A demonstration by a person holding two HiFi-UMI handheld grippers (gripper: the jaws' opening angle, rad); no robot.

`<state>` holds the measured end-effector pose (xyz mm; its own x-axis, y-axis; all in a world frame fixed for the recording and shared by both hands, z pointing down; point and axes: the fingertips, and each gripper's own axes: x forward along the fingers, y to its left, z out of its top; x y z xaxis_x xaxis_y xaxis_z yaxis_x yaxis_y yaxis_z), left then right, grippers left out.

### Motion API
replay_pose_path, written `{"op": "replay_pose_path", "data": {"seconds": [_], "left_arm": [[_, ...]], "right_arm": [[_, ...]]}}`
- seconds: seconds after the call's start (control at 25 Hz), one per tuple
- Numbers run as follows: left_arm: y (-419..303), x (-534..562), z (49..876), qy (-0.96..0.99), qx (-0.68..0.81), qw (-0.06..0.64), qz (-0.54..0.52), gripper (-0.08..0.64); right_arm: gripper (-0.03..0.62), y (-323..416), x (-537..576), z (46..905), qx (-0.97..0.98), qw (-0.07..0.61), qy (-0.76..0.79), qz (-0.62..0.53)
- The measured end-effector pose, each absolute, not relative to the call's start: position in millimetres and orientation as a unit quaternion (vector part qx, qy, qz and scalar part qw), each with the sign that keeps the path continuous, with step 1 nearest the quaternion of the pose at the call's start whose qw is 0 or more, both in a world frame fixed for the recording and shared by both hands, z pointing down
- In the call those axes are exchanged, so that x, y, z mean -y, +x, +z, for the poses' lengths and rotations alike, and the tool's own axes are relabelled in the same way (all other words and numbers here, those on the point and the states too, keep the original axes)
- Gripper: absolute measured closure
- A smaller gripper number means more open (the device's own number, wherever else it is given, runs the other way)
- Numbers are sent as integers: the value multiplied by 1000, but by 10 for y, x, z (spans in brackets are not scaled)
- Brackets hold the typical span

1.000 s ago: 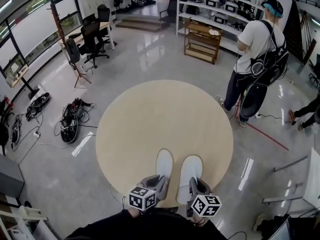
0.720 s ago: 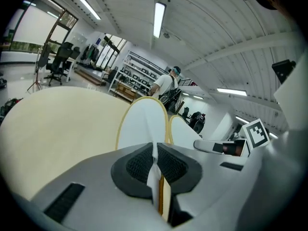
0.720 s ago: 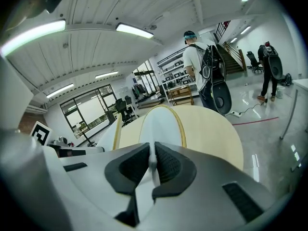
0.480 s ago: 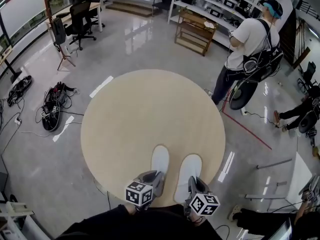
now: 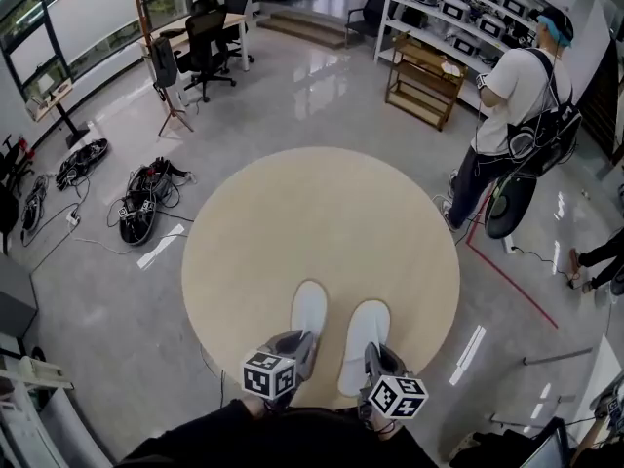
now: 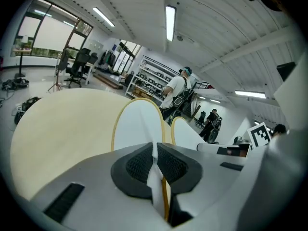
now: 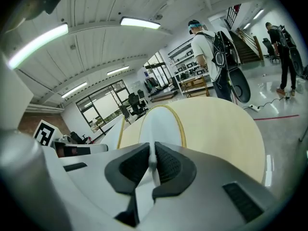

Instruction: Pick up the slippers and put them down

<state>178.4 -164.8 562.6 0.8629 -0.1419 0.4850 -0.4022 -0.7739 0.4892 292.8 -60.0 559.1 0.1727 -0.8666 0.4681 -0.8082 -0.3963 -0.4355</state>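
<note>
We see both grippers low at the near edge of the round pale-wood table, each clamped on the heel of a white slipper. The left gripper has its jaws pressed nearly together on the thin heel edge of the left slipper, and its own view shows the white sole with a yellow rim pinched between the dark ribbed pads. The right gripper grips the right slipper the same way, with a white strip caught between its closed pads. The two slippers sit side by side, just apart, toes pointing away from us toward the table's middle. We cannot tell whether the soles rest on the tabletop or hang just above it. Beyond the far right edge stands a person wearing a backpack.
</note>
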Motion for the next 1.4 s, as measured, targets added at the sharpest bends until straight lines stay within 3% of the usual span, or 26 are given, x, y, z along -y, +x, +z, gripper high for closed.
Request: {"op": "replay_pose_path", "data": {"seconds": [0.56, 1.4], "left_arm": [[2491, 190, 5708, 898, 213, 299, 242, 526], [2771, 649, 5973, 894, 122, 363, 231, 528]], "right_arm": [[560, 3966, -553, 5790, -582, 72, -724, -364], [560, 4211, -442, 5688, -500, 27, -796, -342]]}}
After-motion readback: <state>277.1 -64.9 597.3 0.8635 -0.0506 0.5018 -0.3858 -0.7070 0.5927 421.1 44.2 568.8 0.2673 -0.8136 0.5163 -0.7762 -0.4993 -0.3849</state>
